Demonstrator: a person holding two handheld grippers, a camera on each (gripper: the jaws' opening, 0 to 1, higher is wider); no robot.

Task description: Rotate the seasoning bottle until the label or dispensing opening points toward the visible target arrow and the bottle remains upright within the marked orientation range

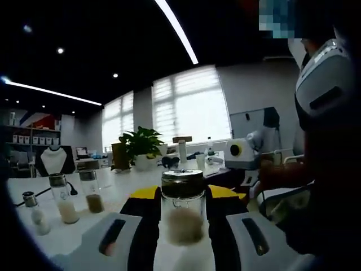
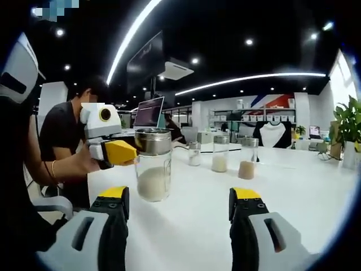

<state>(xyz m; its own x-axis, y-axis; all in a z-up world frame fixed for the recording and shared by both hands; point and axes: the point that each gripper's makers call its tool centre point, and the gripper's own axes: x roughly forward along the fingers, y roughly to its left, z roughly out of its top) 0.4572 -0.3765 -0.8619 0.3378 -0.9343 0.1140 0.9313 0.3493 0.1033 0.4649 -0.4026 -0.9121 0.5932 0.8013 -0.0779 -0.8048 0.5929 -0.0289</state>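
Note:
The seasoning bottle [image 1: 182, 212] is a clear glass jar with a metal lid and pale powder in its lower half. It stands upright on the white table [image 1: 118, 195]. My left gripper [image 1: 182, 195] is shut on it, with a yellow-tipped jaw pressed to each side. In the right gripper view the same bottle [image 2: 153, 169] stands left of centre, and the left gripper [image 2: 115, 151] reaches it from the left, held by a person's hand. My right gripper [image 2: 180, 197] is open, nothing between its jaws, a short way in front of the bottle.
Two tall spice jars [image 1: 64, 197] [image 1: 91, 191] and a small shaker [image 1: 35, 213] stand in a row; the right gripper view shows them as [image 2: 194, 152], [image 2: 220, 153], [image 2: 247, 158]. A potted plant [image 1: 141, 148] stands farther back. A person [image 2: 59, 138] sits at the table edge.

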